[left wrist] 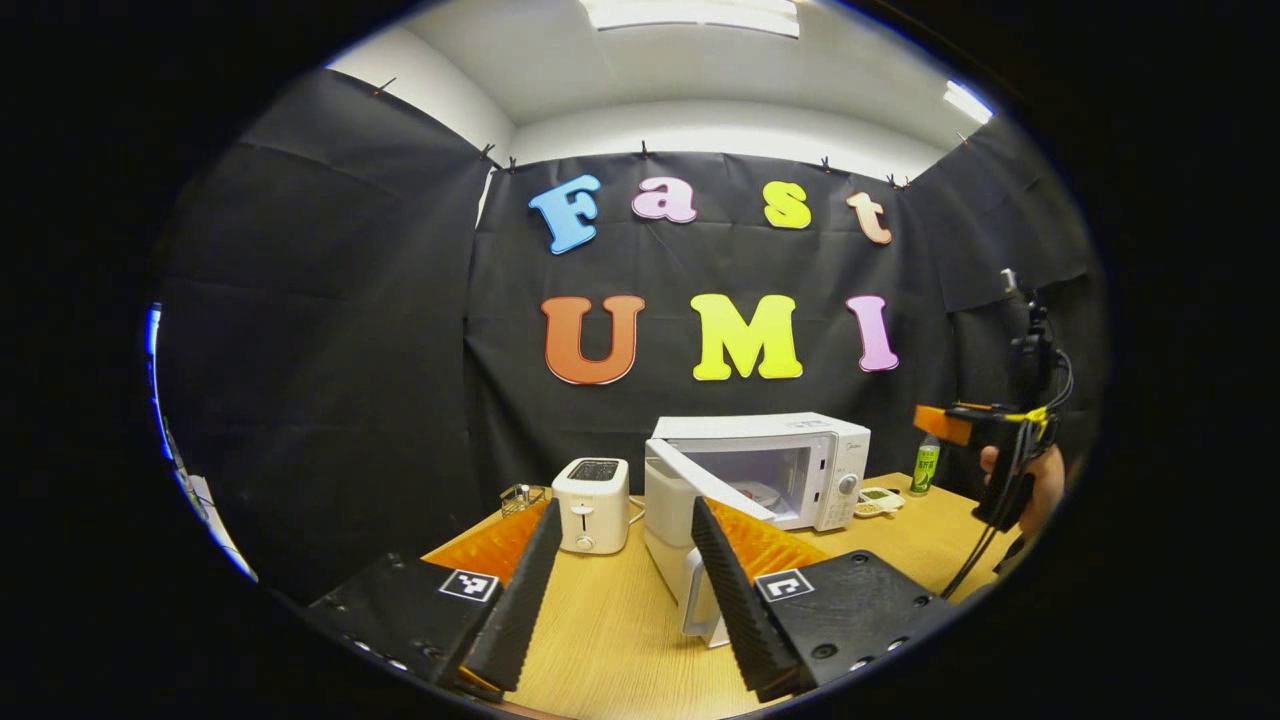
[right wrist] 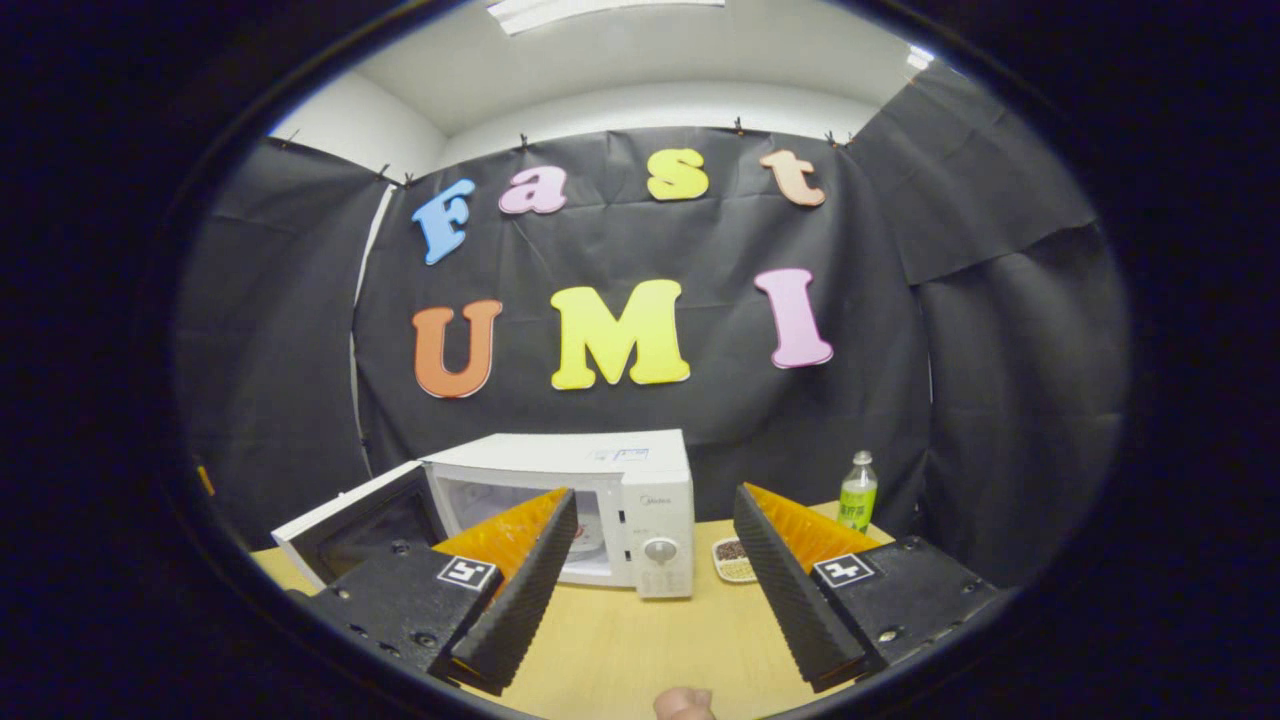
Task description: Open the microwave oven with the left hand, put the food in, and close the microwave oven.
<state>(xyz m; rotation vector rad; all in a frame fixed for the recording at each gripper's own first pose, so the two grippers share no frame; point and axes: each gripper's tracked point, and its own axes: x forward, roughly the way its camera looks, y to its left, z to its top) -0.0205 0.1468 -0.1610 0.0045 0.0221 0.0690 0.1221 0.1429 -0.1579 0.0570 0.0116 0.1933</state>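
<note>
The white microwave stands at the back of the wooden table with its door swung out to the left. Inside the cavity lies a white plate with something on it. My left gripper is open and empty, a short way in front of the door and the toaster. My right gripper is open and empty too, facing the microwave and its open door. The plate is partly hidden behind a finger. At the right edge of the left gripper view, a hand holds the right gripper.
A white toaster stands left of the microwave, with a small wire rack behind it. Right of the microwave are a small dish of grains and a green bottle. A fingertip shows at the bottom edge.
</note>
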